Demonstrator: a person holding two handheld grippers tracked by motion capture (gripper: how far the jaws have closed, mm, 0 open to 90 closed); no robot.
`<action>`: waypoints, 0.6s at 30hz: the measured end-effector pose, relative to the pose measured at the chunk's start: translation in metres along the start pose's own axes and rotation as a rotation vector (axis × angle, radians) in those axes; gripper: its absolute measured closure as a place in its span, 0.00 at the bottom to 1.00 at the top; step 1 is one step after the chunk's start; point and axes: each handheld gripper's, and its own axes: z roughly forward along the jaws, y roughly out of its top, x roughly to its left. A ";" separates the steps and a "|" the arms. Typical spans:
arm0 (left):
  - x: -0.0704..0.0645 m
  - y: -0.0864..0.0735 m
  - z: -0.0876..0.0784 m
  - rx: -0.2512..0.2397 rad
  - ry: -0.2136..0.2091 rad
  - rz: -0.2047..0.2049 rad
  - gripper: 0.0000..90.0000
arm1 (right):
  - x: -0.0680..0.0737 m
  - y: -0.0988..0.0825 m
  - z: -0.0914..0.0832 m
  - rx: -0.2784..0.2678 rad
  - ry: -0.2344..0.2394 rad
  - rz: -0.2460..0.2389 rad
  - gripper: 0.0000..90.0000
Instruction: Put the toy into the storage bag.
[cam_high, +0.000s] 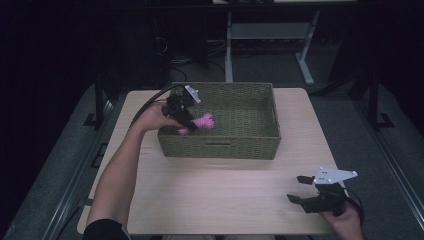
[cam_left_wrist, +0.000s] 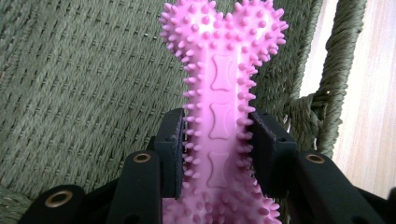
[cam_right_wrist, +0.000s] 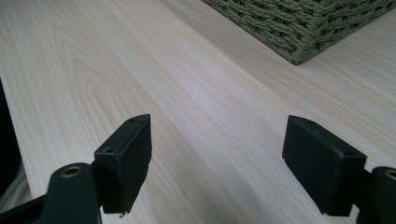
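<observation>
Clamping pink spiky bone toy (cam_left_wrist: 224, 116), left hand-held gripper (cam_left_wrist: 217, 154); right hand-held gripper (cam_right_wrist: 233, 158) wide open.

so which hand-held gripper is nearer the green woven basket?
Left. The left hand-held gripper hangs over the green woven basket's left side, clamping a pink spiky bone toy. The right hand-held gripper rests open near the table's front-right corner.

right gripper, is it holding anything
No, the right gripper has its jaws wide apart over the bare wooden table, with nothing between them.
</observation>
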 end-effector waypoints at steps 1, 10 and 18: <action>0.001 0.000 0.002 -0.001 -0.002 -0.002 0.65 | 0.000 0.000 0.000 0.000 -0.001 0.002 0.26; 0.003 0.001 0.009 0.019 -0.005 -0.005 0.65 | 0.000 -0.001 -0.001 -0.005 -0.001 0.007 0.26; 0.008 -0.001 0.010 0.017 -0.013 -0.017 0.65 | -0.002 0.000 -0.002 -0.011 -0.005 0.013 0.26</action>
